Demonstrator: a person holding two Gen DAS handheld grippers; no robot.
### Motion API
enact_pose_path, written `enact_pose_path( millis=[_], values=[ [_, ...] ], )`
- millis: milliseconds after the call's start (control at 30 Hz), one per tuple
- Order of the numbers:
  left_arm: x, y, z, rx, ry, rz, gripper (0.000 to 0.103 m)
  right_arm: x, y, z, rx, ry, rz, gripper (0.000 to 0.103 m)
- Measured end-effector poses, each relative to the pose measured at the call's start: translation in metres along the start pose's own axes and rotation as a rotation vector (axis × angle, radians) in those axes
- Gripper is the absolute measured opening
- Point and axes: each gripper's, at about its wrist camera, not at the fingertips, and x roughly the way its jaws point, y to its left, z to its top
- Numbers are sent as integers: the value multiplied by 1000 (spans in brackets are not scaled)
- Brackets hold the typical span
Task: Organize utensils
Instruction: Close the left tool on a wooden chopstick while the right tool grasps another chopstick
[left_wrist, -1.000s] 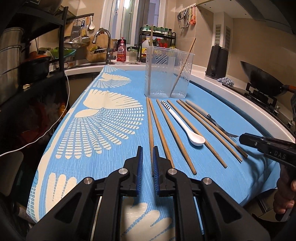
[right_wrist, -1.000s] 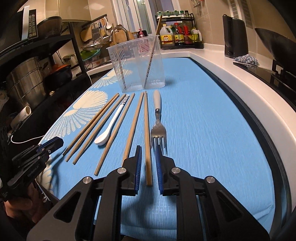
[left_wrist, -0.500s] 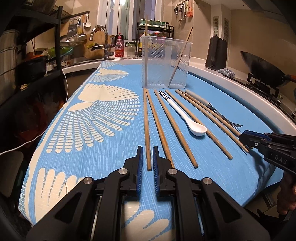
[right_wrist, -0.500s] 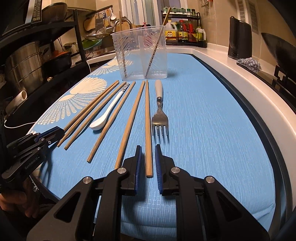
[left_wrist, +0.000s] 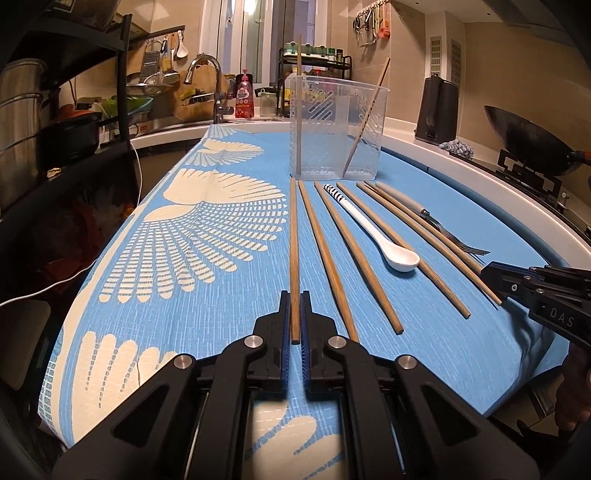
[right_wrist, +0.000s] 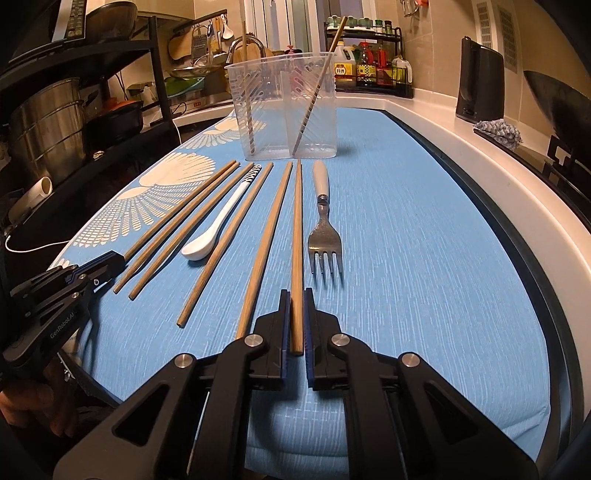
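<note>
Six wooden chopsticks (left_wrist: 334, 254) lie flat on the blue cloth (left_wrist: 207, 295); two more stand in the clear plastic holder (left_wrist: 338, 125) at 12 o'clock. Readable writing: "DAS", "GenRobot.AI" on gripper bodies. Left gripper (left_wrist: 294, 317) jaws bracket the leftmost chopstick (left_wrist: 293, 240), whether clamped I cannot tell. Right gripper (right_wrist: 296, 317), the same on rightmost chopstick (right_wrist: 296, 229). White ceramic spoon (left_wrist: 373, 232), metal fork (right_wrist: 324, 229) alongside.

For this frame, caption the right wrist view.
Right gripper straddles a chopstick beside the fork, with the holder ahead.
</note>
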Motion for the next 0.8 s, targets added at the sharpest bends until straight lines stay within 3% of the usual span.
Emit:
enact_pose_path(
  millis=[800],
  values=[
    [3, -3, 2, 8, -4, 7, 5, 3, 2, 1, -4, -5, -8, 7]
  ],
)
